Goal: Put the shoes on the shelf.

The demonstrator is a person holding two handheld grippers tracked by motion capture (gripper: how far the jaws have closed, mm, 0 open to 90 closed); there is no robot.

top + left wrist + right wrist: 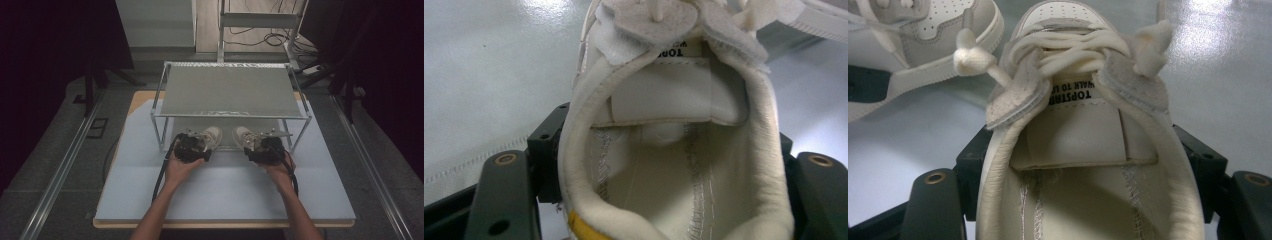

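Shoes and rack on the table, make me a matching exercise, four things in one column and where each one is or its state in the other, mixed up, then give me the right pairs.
Things:
1. left gripper
2. right gripper
3. metal rack
4. white mat

Places or states:
A. stands on the table beyond both hands
B. jaws either side of the left shoe
C. covers the tabletop under everything
D. jaws either side of the right shoe

Pairs: 1-B, 2-D, 3-A, 4-C
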